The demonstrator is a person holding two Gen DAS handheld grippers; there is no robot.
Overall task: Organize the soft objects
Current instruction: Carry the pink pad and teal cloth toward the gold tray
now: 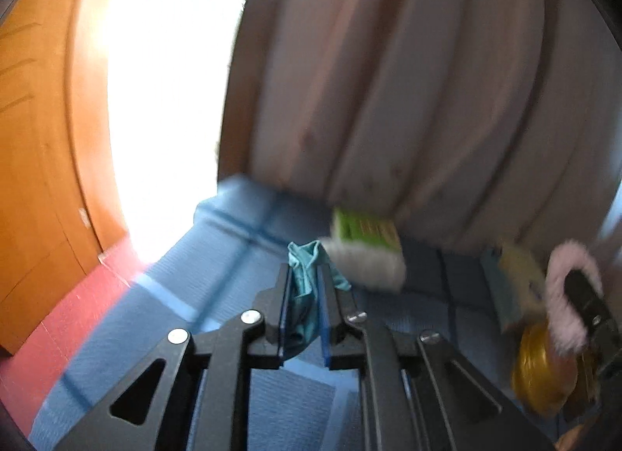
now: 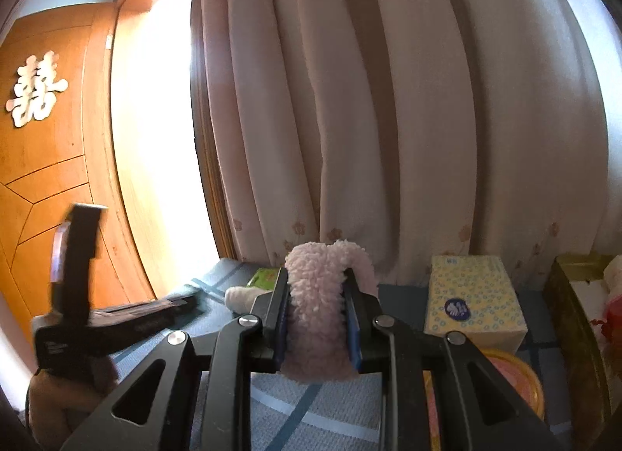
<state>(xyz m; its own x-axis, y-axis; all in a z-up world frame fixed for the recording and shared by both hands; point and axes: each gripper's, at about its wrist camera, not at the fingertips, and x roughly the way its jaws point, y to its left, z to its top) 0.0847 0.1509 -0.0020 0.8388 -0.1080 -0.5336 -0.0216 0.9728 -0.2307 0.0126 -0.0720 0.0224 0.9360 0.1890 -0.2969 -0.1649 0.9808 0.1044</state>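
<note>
A teal cloth [image 1: 305,295] is clenched in the left tongs [image 1: 305,313], a pink fleece piece [image 2: 322,311] in the right tongs [image 2: 317,315]; a white fluffy item [image 1: 363,264] remains unsorted near the blue bed's [image 1: 217,256] curtain edge.

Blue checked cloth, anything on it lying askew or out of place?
Nothing looks spilled or damaged. A white fluffy item lies loose beside the green pack, still unsorted; the tissue box stands upright.

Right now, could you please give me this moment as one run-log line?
left gripper: shut on teal cloth | right gripper: shut on pink fluffy piece | surface: blue blanket | tissue box: untouched
</note>
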